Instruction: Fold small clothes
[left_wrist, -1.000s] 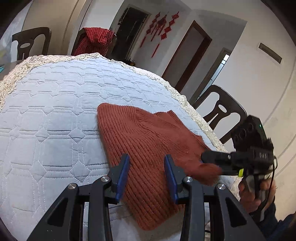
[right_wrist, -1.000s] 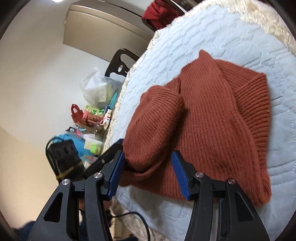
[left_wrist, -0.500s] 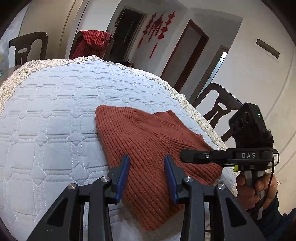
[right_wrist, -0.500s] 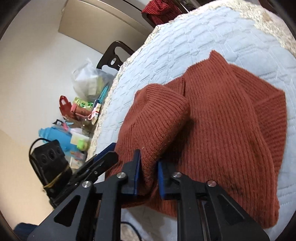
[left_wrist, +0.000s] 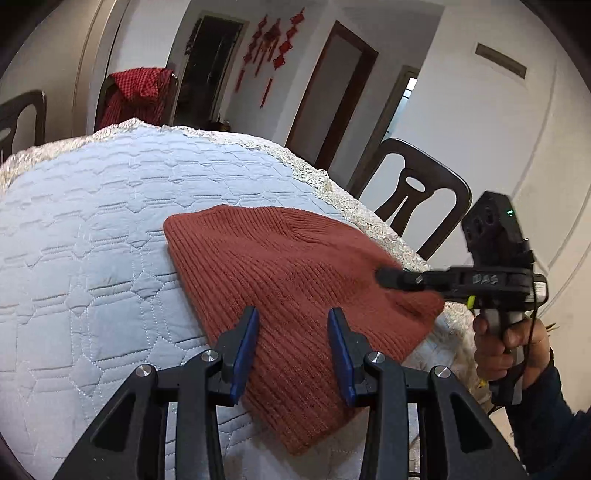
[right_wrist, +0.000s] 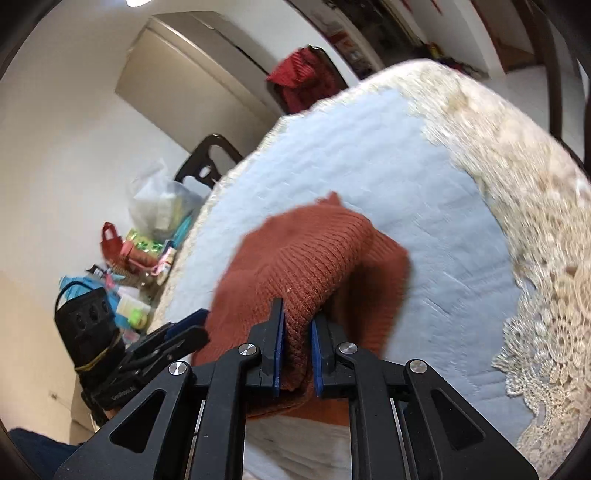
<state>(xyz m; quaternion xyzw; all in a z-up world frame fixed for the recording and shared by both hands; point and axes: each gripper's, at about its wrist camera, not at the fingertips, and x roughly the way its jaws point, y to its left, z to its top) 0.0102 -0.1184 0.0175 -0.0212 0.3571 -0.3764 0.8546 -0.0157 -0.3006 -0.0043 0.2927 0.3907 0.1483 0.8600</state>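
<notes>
A rust-red knitted sweater (left_wrist: 280, 266) lies on the table's quilted pale-blue cloth (left_wrist: 92, 240). In the right wrist view my right gripper (right_wrist: 297, 328) is shut on a raised fold of the sweater (right_wrist: 314, 258), and the knit bulges up between the blue pads. The left wrist view shows that gripper (left_wrist: 388, 277) from the side, reaching over the sweater's right part, a hand on its handle. My left gripper (left_wrist: 295, 325) hovers over the sweater's near edge, open, with nothing pinched. It also appears in the right wrist view (right_wrist: 188, 325), at the sweater's left edge.
The cloth has a cream lace border (right_wrist: 517, 184) at the table's rim. A dark chair (left_wrist: 417, 199) stands at the right of the table, another draped with red checked fabric (left_wrist: 136, 92) at the far side. Bags and small items (right_wrist: 147, 240) are piled beyond the left edge.
My right gripper closed on a sweater fold and carried it up and across, so the garment looks more bunched. The left gripper shifted slightly sideways and stayed open.
</notes>
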